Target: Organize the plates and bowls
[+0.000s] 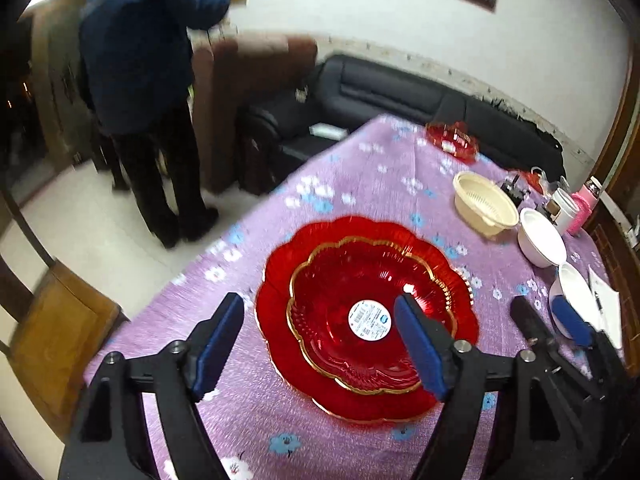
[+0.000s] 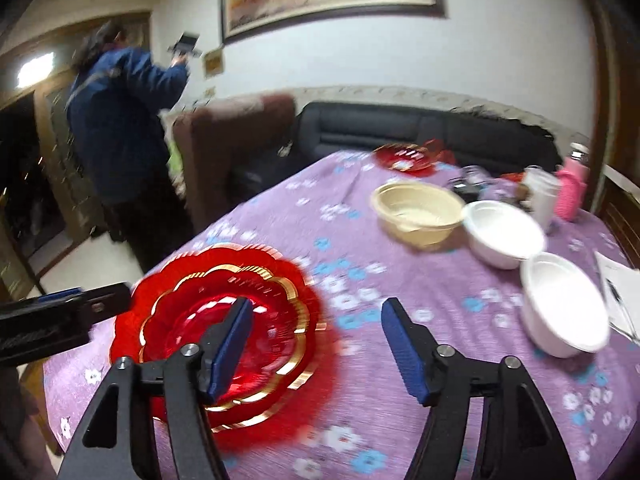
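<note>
Two red glass plates lie stacked on the purple flowered tablecloth (image 1: pixel 360 184). The smaller gold-rimmed plate (image 1: pixel 360 280), with a white sticker in its middle, rests on the larger red plate (image 1: pixel 276 280). My left gripper (image 1: pixel 320 344) hovers open over the stack's near side, with nothing between its blue pads. My right gripper (image 2: pixel 318 346) is open at the stack's (image 2: pixel 192 280) right edge and holds nothing. A cream bowl (image 2: pixel 416 208), two white bowls (image 2: pixel 504 232) (image 2: pixel 560 304) and a further red plate (image 2: pixel 404 156) stand further back.
A person in a blue jacket (image 1: pixel 136 60) stands on the floor left of the table. A wooden chair (image 1: pixel 60 320) is at the table's near left corner. Cups and a pink bottle (image 2: pixel 570 192) crowd the far right, beside paper (image 2: pixel 620 292). A dark sofa (image 1: pixel 380 88) lies behind.
</note>
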{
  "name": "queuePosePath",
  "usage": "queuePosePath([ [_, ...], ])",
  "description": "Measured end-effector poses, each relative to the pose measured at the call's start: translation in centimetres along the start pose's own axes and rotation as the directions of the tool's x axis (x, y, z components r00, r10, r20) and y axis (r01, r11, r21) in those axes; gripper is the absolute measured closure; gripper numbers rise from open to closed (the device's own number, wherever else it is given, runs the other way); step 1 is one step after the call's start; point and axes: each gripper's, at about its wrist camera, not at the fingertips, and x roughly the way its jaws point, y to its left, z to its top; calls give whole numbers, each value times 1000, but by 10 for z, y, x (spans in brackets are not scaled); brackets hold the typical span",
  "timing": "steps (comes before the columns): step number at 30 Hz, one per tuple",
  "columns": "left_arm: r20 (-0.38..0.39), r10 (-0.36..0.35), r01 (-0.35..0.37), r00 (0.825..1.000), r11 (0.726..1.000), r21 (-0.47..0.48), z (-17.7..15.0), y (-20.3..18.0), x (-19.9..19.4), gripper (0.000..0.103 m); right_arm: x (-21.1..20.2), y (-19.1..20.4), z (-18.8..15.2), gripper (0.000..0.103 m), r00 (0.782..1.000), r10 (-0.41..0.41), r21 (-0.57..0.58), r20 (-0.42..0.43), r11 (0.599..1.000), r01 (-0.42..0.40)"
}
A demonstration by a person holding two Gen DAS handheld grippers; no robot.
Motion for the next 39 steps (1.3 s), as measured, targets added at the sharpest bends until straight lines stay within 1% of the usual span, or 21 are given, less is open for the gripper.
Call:
queuePosePath([
  [1, 27, 15, -16, 1000, 1000, 16, -3, -6, -9, 20, -9, -10, -2, 27, 1000, -15, 26, 17, 1000, 15],
  [3, 79, 50, -53, 996, 998, 40, -11, -20, -26, 17, -21, -25, -8, 25, 999, -38, 71, 32, 997, 36],
  [6, 123, 80, -89, 989, 993, 71, -23, -40, -43, 15, -39, -53, -24, 24, 998, -49, 184, 27, 982, 43],
  [8, 128, 70, -82, 989, 992, 91, -31, -52, -49, 12, -49, -69, -38, 24, 999, -50, 256, 20, 966, 43],
  [10, 115, 46, -62, 992, 988, 139, -37, -68, -52, 12, -57, -83, -49, 23, 998, -56, 305, 4, 951, 52],
  [12, 94, 42, -59, 995, 980, 192, -44, -84, -52, 12, -63, -93, -55, 23, 998, -68, 328, -4, 942, 66],
  [15, 80, 29, -46, 996, 972, 229, -52, -99, -53, 12, -74, -106, -64, 23, 997, -83, 366, -4, 927, 79],
  [21, 68, 5, -25, 998, 955, 294, -65, -121, -62, 12, -80, -115, -70, 22, 996, -86, 389, -13, 917, 84],
  [26, 62, -4, -17, 998, 945, 326, -70, -130, -64, 12, -80, -116, -71, 22, 997, -79, 392, -15, 916, 78],
  [39, 26, -22, 13, 999, 950, 311, -73, -126, -59, 12, -79, -109, -75, 22, 997, -77, 380, -30, 921, 83],
])
